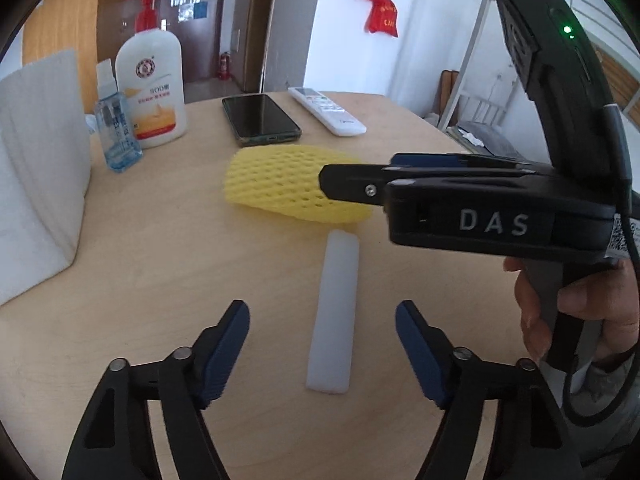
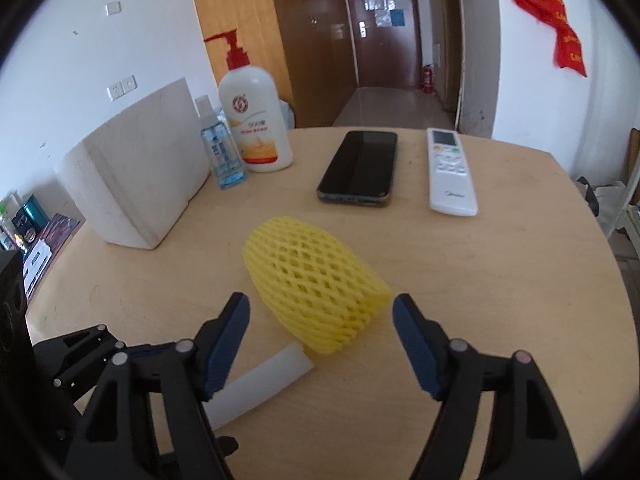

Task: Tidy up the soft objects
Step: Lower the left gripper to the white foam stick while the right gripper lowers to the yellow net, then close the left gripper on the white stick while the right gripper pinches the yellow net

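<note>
Pale wood makes up the round worktop (image 2: 500, 280), set in a white-walled room with a brown door at twelve o'clock and red banners hanging high at two o'clock. Near the middle lies the yellow foam net sleeve (image 2: 316, 288), and just beside its near end, at about seven o'clock from it, lies a white foam strip (image 1: 335, 316), apart from it or barely touching. Both look feather-light, springy and easily crushed; the net would probably collapse under a hard squeeze, so a gentle pinch across its open near rim seems wisest, while the strip is likely best taken across its narrow width near the middle. The left tongs (image 1: 322, 350) stand apart astride the strip's near end, pressing nothing. The right tongs (image 2: 321, 340) also stand apart, flanking the net's near end without touching it. A white foam block (image 2: 136, 184) stands at ten o'clock. Legible writing is scarce: "DAS" on the right tool's body in the left view, what reads as "500" on the pump bottle (image 2: 256, 124), whose other print is too small, and a faint, unreadable mark on the remote (image 2: 451, 172) beside the dark phone (image 2: 360, 166)
</note>
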`<state>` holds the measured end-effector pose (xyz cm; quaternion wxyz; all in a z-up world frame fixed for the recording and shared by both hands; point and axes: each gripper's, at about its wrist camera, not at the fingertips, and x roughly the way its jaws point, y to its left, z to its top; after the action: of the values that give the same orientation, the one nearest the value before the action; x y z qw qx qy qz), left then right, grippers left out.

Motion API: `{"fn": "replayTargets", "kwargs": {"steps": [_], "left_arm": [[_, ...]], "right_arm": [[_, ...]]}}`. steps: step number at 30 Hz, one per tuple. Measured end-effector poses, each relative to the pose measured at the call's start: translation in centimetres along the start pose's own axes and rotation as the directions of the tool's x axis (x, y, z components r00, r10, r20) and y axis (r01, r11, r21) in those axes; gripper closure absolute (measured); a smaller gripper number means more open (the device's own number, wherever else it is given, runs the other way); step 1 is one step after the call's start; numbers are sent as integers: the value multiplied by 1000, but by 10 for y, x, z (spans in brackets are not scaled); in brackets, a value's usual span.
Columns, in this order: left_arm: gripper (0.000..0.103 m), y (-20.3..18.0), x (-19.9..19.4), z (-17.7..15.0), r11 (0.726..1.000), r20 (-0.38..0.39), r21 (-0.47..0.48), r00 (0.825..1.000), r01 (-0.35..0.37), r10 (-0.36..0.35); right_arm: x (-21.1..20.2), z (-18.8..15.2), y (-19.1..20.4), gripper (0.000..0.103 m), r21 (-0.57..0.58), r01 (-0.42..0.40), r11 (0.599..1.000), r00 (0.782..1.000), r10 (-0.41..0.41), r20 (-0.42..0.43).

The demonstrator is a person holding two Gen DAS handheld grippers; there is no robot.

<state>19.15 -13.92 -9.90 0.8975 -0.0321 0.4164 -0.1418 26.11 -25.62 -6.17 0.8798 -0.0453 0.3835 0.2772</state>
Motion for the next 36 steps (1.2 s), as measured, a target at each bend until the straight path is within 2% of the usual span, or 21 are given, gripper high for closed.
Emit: {"fn": "replayTargets", "kwargs": {"steps": [3,9,12,13,16,18,20,22,27,29,32,33,34,36], "left_arm": [[46,0,6,0,1000,-27,-3,1000,1,-2],[50,-3,11,-1,1000,-39,13,999,-10,11],[62,-6,12,-2,999,-42,26,999,-18,19],[68,-7,12,-2,999,-45,30,999,-19,20],[73,-10,14,-2,998,-46,52,998,-34,36],[82,-9,15,-2,998,-46,58,998,-35,38],[84,-9,15,-3,997,-45,64,998,-38,40],[93,-7,14,-1,997,-35,61,999,-36,39],[97,-7,11,-2,996,-27,72,999,-45,47],[97,-7,10,-2,996,-23,74,999,-45,47],[97,-4,9,-2,996,-14,68,998,-57,58],[97,-2,9,-1,997,-11,59,998,-59,60],[97,0,9,-1,997,-11,53,998,-61,61],[97,2,8,-1,997,-8,46,998,-67,68]], "right_arm": [[5,0,-2,27,-7,-7,1000,1000,7,-11],[12,2,-4,28,-12,-21,1000,1000,21,-22],[17,2,-3,38,-22,-18,1000,999,17,-33],[18,2,-3,39,-22,-18,1000,999,17,-38],[21,2,-5,41,-19,-21,1000,999,20,-47],[22,1,-6,41,-20,-22,1000,999,21,-49],[22,1,-7,41,-19,-21,1000,999,20,-49],[23,1,-7,41,-14,-28,1000,998,27,-50],[28,0,-10,41,0,-37,999,998,37,-58],[29,-1,-8,48,-14,-33,999,998,32,-61],[29,-2,-7,68,-15,-44,999,997,43,-61],[28,-2,-7,83,-16,-40,999,998,39,-54],[27,-2,-7,91,-15,-42,999,998,41,-48],[26,-2,-10,93,-6,-69,998,996,69,-48]]}}
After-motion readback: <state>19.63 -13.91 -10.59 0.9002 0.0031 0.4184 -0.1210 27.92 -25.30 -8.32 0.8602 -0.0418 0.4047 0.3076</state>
